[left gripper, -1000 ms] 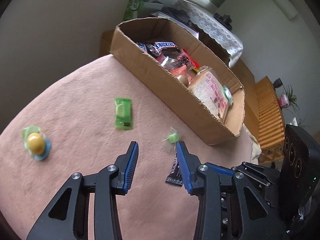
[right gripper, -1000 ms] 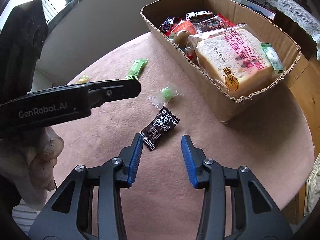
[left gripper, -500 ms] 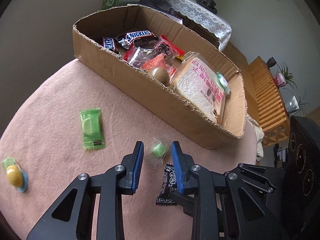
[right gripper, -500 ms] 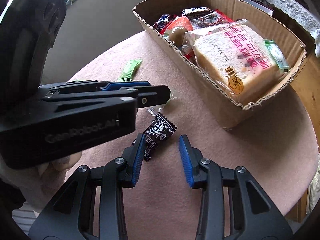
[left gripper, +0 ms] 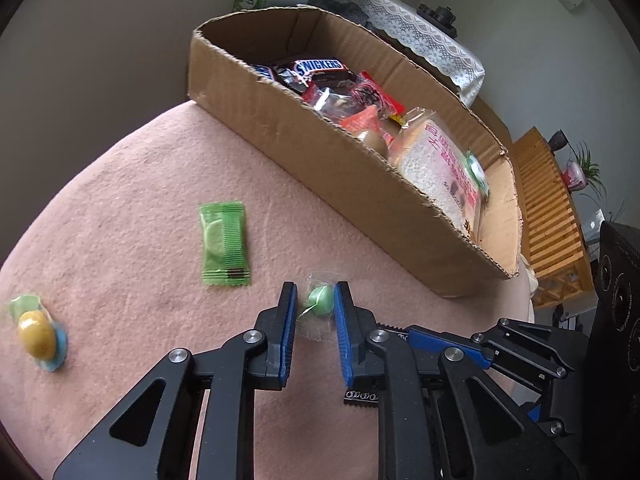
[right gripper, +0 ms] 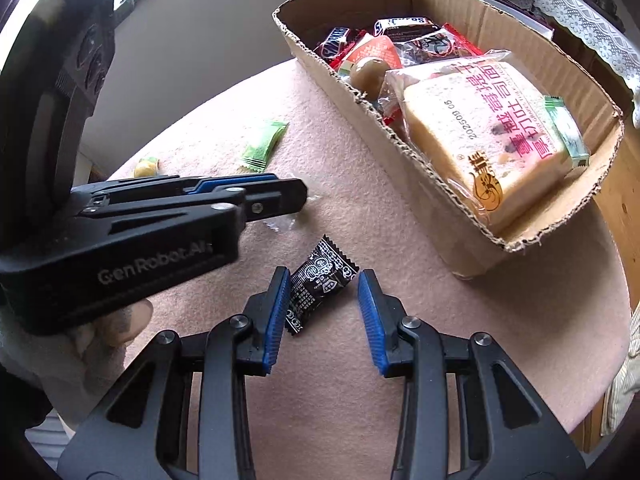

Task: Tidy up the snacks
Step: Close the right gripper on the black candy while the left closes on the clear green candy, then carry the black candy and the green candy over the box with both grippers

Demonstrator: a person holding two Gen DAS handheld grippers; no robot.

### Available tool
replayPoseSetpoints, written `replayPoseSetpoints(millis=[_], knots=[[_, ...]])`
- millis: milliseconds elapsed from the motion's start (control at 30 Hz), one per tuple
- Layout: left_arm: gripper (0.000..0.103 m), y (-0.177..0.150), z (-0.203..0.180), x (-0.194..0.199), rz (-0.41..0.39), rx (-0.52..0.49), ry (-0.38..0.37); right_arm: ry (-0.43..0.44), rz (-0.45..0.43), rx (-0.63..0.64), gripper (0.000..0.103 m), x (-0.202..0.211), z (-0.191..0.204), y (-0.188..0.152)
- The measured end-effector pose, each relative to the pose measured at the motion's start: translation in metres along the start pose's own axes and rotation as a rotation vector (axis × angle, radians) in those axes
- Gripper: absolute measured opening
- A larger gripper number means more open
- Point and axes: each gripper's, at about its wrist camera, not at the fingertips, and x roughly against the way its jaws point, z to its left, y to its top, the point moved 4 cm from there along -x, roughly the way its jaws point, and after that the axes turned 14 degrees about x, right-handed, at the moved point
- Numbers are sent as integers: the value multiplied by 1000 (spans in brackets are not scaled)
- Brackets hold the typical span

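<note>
A small green candy in a clear wrapper [left gripper: 320, 300] lies on the pink tablecloth between the fingers of my left gripper [left gripper: 315, 294]; the jaws stand narrowly apart around it, the right pad touching or nearly touching it. My right gripper [right gripper: 323, 282] is open around a black candy packet [right gripper: 318, 282] on the cloth. A green lime sachet [left gripper: 224, 242] and a yellow sweet [left gripper: 36, 334] lie loose to the left. The cardboard box [left gripper: 320, 152] holds Snickers bars, red packets and a bagged bread slice [right gripper: 480, 136].
The round table's edge [right gripper: 600, 312] curves close on the right past the box. A wooden slatted rack [left gripper: 556, 216] and a lace-covered cabinet [left gripper: 420, 36] stand behind. The left gripper body [right gripper: 140, 232] fills the left of the right wrist view.
My left gripper has moved forward onto the green candy and narrowed its jaws around it. My right gripper has moved forward so the black packet lies between its open fingers.
</note>
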Motion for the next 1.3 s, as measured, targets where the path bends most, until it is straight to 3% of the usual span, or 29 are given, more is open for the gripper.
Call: replayPoseSetpoints(millis=[333,400,433,1000,1300], knots=[[16,-6,29,17,-31,107,1,-35,34,71,37,-11,23,10],[15,-9,33,20,-36,123,-1,-45,41,101,31,-14,30,13],[15,-10,35,21,-38,129,-2,-46,44,117,22,-15,33,14],[12,-30,60,40,-58,244,-5,12,26,113,21,-7,15,23],[11,-24,45,56,-103,260,9,61,-12,105,21,31,10,17]])
